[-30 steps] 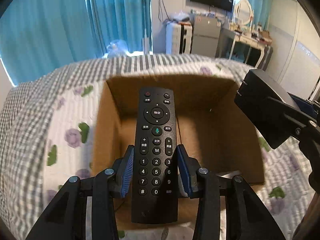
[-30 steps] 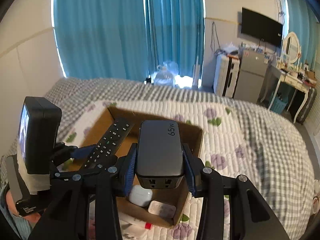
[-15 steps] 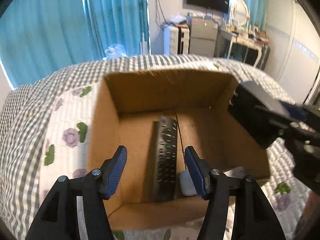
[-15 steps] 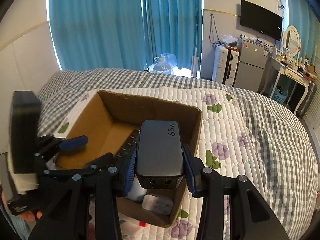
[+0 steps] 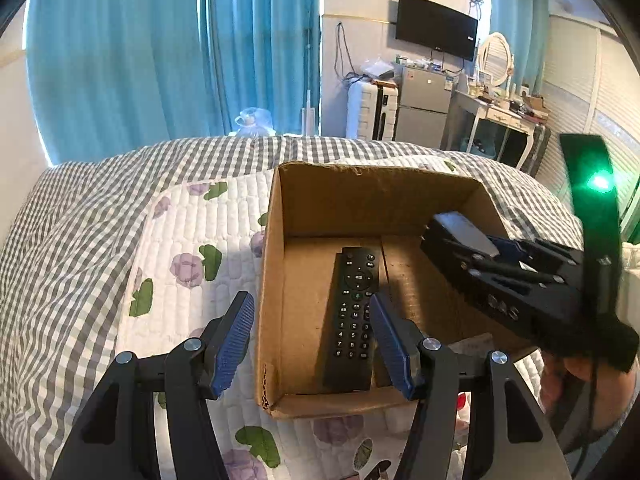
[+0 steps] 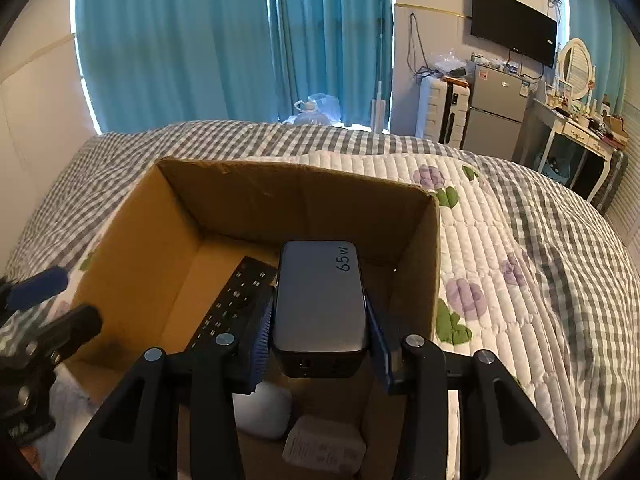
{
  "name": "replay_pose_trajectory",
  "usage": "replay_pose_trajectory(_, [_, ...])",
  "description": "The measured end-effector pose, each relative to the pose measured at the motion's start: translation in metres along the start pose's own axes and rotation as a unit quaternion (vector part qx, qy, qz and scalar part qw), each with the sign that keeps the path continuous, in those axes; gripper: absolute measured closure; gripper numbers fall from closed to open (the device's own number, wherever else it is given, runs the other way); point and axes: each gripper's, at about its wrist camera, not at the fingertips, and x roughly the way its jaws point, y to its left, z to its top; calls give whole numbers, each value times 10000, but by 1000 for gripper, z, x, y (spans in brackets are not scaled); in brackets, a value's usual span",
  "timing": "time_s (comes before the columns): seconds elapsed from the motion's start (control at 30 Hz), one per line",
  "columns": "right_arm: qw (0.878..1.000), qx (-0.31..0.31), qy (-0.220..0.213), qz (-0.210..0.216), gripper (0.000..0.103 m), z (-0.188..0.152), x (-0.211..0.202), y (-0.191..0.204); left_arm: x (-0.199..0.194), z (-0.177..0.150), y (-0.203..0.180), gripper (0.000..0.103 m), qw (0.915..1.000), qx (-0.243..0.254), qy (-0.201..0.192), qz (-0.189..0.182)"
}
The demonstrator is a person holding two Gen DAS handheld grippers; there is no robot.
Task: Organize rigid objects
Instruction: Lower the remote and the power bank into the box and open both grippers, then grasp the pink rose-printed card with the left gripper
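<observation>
An open cardboard box (image 5: 360,196) sits on the quilted bed. A black remote (image 5: 354,312) lies flat on its floor, left of centre. My left gripper (image 5: 310,308) hangs open above the box's near left corner with nothing between its blue pads. My right gripper (image 6: 319,320) holds a grey 65W charger (image 6: 316,280) low inside the box (image 6: 280,200), beside the remote (image 6: 236,300). Its jaws are opening, though the pads still touch the charger's sides. The left wrist view shows the right gripper (image 5: 460,240) reaching in from the right.
A white earbud case (image 6: 264,412) and a small white adapter (image 6: 324,448) lie in the box's near part, under the right gripper. The floral quilt (image 5: 188,248) and checked bedspread surround the box. A person's hand (image 5: 580,368) holds the right gripper.
The left gripper let go of the remote, which now lies in the box, then drew back and to the left. The right gripper sank into the box with the charger.
</observation>
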Motion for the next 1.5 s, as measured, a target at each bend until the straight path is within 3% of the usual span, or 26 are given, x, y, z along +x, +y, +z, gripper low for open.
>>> replay_pose_trajectory(0.1, [9996,-63,-285,17,34,4,-15,2,-6,-2,-2,40,10000,39,-11,-71])
replay_pose_trajectory(0.23, [9988,-148,-465,-8,31,3,-51,0,-20,-8,-6,19,9999,47,-19,-113])
replay_pose_trajectory(0.4, [9986,-160,-480,-166,23,-17,-100,-3,-44,-23,-8,11,10000,0,-64,-42])
replay_pose_trajectory(0.57, [9991,-14,-371,-206,12,-59,-132,-2,-56,-59,-6,11,9998,59,20,171])
replay_pose_trajectory(0.83, [9992,-150,7,-378,12,-119,-137,13,-35,-120,-13,11,9968,-85,789,-60])
replay_pose_trajectory(1.0, [9972,-292,390,-573,12,-139,-112,12,-9,-151,-24,11,9923,212,1188,286])
replay_pose_trajectory(1.17, [9971,-247,503,-516,12,-144,-104,8,13,-162,-36,11,9873,202,1573,13])
replay_pose_trajectory(1.3, [9969,-286,499,-533,12,-144,-102,11,23,-166,-40,12,9866,188,1616,78])
replay_pose_trajectory(1.37, [9967,-318,520,-540,12,-146,-100,13,20,-165,-39,25,9876,142,1560,55])
replay_pose_trajectory(1.5, [9971,-401,470,-446,12,-147,-101,17,12,-164,-32,28,9880,-23,1544,-47])
